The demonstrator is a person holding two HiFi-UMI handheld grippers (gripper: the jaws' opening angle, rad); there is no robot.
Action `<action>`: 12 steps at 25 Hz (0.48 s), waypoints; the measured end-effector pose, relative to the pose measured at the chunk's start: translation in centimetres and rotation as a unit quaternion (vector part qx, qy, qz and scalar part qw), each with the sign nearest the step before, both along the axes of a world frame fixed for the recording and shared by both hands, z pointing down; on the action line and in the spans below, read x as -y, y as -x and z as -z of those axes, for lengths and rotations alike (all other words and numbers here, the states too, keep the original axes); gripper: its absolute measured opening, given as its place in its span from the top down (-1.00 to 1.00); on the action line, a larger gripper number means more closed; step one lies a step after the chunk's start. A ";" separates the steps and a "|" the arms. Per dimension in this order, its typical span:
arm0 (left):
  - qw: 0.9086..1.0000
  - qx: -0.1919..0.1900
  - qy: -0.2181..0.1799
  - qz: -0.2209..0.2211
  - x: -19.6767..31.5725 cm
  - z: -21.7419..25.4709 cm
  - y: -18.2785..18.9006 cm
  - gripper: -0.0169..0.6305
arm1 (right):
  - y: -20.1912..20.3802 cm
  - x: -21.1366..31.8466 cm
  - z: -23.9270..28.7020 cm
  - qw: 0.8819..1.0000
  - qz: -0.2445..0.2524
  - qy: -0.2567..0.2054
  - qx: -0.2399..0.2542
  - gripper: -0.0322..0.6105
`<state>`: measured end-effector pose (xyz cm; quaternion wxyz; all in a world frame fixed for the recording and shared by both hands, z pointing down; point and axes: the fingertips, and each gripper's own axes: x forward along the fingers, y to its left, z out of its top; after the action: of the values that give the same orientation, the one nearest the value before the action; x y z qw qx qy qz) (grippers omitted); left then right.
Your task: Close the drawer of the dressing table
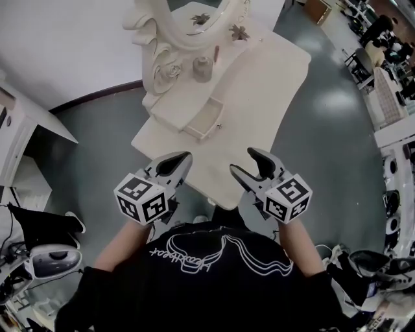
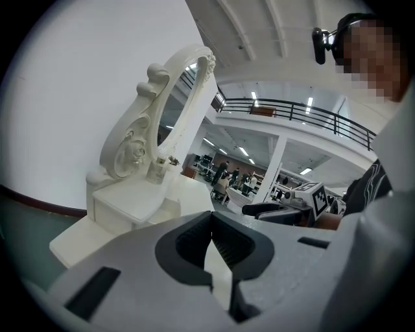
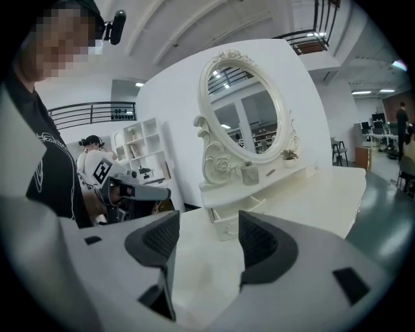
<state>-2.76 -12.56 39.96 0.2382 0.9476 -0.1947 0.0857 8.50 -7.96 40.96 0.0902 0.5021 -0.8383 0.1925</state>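
- We are standing at the near edge of the dressing table [image 1: 259, 97], keeping it within reach
- The drawer [image 1: 204, 122] is sticking out below the mirror [image 1: 201, 19], untouched
- We are holding the right gripper [image 1: 241, 161] spread and empty and the left gripper [image 1: 183, 161] pinched together on nothing, both short of the drawer, probably readying a push

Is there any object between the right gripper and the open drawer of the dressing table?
Nothing visible does. Only bare tabletop lies between the open right gripper and the front of the pulled-out drawer.
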 end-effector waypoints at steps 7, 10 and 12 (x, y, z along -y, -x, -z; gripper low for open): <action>0.999 0.009 0.006 0.041 2.1 -1.4 -0.3 0.94 | -1.3 3.4 -1.7 0.999 0.033 0.015 0.002 0.05; 0.998 0.014 0.012 0.063 3.0 -2.3 -0.1 0.94 | -1.9 5.1 -2.7 0.999 0.046 0.019 0.003 0.06; 0.997 0.016 0.017 0.075 3.6 -2.9 -0.1 0.94 | -2.3 6.2 -3.5 0.998 0.052 0.024 0.001 0.06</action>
<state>-2.64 -16.16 42.90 0.2566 0.9249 -0.2672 0.0860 10.82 -14.19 44.43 0.1108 0.4550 -0.8588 0.2079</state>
